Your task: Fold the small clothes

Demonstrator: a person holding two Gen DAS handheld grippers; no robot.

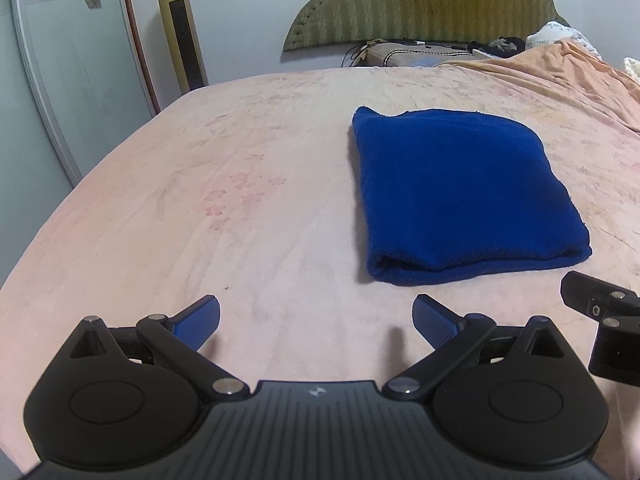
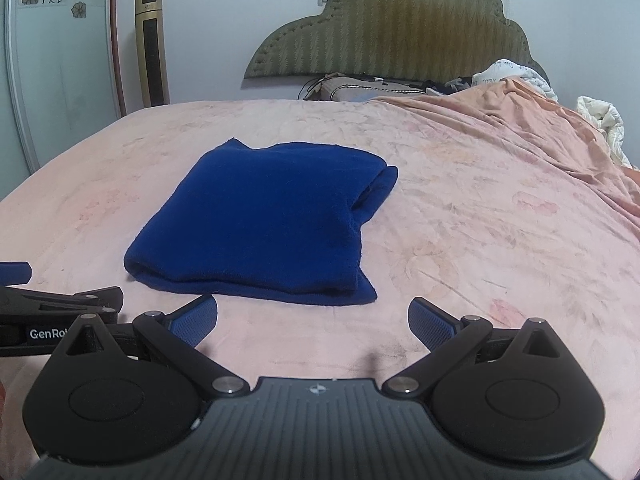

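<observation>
Both grippers, left (image 1: 316, 322) and right (image 2: 312, 322), we hold wide open and empty; folded cloth (image 2: 264, 216) lies just ahead, nearer the right.

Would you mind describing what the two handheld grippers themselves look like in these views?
Both match: the left gripper and right gripper have matte black ribbed bodies with a small emblem at the centre, round black discs on either side, black linkage arms with silver pivot pins, and fingers faced with textured blue pads. White lettering beginning "GenRo" shows on the left gripper's side in the right wrist view. No cables or sleeves are visible.
</observation>
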